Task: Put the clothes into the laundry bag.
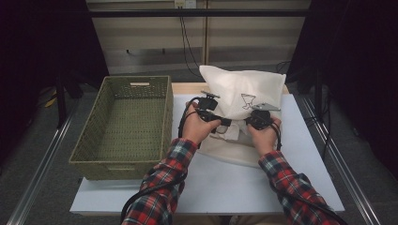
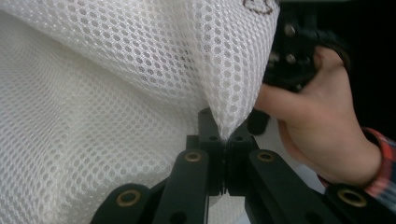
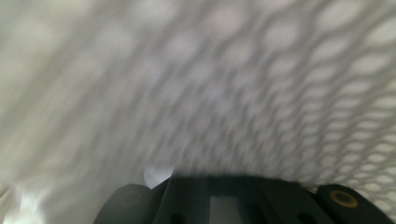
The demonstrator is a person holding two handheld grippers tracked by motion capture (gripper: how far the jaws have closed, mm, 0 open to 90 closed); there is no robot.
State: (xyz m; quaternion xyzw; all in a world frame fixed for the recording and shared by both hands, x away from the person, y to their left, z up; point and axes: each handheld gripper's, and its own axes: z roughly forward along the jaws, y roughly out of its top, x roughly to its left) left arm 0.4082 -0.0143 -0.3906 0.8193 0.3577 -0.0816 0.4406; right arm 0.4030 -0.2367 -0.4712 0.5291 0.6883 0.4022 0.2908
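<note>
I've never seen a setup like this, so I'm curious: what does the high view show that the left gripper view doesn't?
High view alone: the woven basket left of the white mesh bag, the pale table, both plaid sleeves, and the left gripper from outside. Left gripper view alone: the weave close up and a fold pinched between shut jaws. Both: the bag and the right gripper.

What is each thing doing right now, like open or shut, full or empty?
Mesh bag: standing up on the table, its near edge pinched by both grippers.
Left gripper: shut on a fold of the mesh bag.
Right gripper: shut, pressed against the mesh bag; the grip itself is hidden.
Wicker basket: open on top, empty inside.
Table: holds the bag; the basket sits at its left edge.
</note>
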